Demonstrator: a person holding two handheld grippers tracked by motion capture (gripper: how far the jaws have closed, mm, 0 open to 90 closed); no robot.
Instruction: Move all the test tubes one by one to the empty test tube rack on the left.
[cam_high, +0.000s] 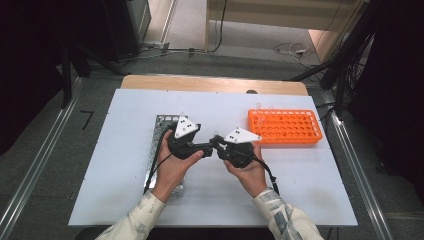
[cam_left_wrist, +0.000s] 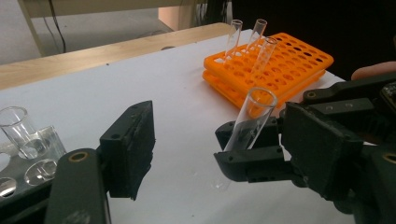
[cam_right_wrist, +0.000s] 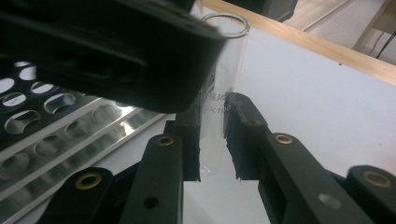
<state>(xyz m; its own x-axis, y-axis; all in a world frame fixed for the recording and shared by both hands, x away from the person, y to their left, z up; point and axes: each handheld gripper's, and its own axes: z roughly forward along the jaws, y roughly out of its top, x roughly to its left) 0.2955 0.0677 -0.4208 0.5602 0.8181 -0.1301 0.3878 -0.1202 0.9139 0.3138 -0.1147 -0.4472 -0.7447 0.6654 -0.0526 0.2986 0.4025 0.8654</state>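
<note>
My right gripper (cam_right_wrist: 212, 140) has its two jaws pressed onto a clear glass test tube (cam_right_wrist: 219, 100), holding it nearly upright with its open mouth on top. From the left gripper view the same tube (cam_left_wrist: 252, 116) leans a little, clamped low on its body between the right gripper's (cam_left_wrist: 250, 154) black pads, above the white board (cam_left_wrist: 187, 112).

My left gripper (cam_left_wrist: 217, 140) stands open around that spot: one jaw hangs well to the side of the tube, the other sits close by the right gripper's fingers, and neither pad presses the glass.

From above, both grippers meet tip to tip near the middle of the board (cam_high: 115, 165), left gripper (cam_high: 207, 146) and right gripper (cam_high: 216, 145) each in a hand.

Under my left hand lies a metal rack (cam_high: 162, 125) with more glass tubes standing in it.

Farther off to the right sits an orange rack (cam_high: 285, 127); three tubes (cam_left_wrist: 233, 35) lean in holes at its far corner.
</note>
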